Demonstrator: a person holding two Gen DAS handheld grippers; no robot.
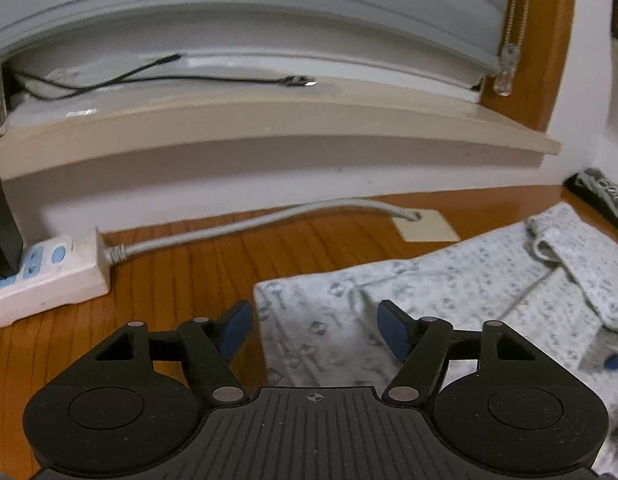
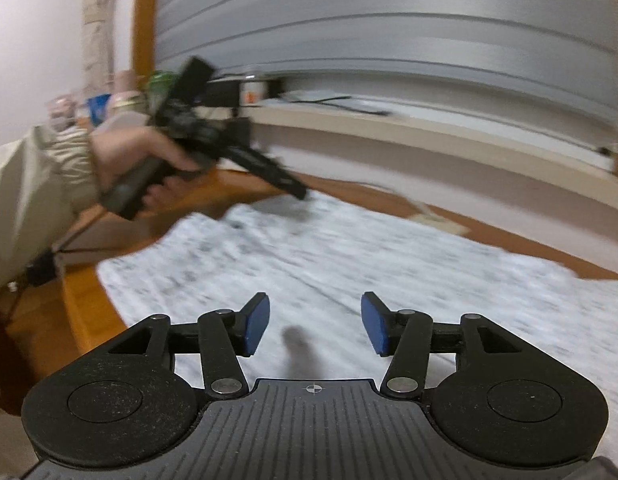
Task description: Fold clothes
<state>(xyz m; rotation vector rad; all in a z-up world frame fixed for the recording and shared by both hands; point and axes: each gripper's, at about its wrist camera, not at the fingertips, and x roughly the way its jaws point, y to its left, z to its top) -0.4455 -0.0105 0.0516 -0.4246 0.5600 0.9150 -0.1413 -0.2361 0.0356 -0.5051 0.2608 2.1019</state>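
Observation:
A light grey patterned garment [image 1: 449,300] lies spread on the wooden floor [image 1: 169,280], with a drawstring waistband at its far right. My left gripper [image 1: 315,330] hovers open over the garment's near left corner, nothing between its blue pads. In the right wrist view the same garment [image 2: 349,256] appears blurred and fills the middle. My right gripper [image 2: 315,328] is open above it, with nothing between the pads. A hand in a beige sleeve holds the left gripper [image 2: 301,194] over the cloth's far left edge.
A white power strip [image 1: 49,276] with a grey cable lies on the floor at left. A beige window sill [image 1: 269,120] with black cables runs along the wall under grey blinds. A pale square floor plate [image 1: 425,226] sits beyond the garment. Cluttered items [image 2: 121,100] stand far left.

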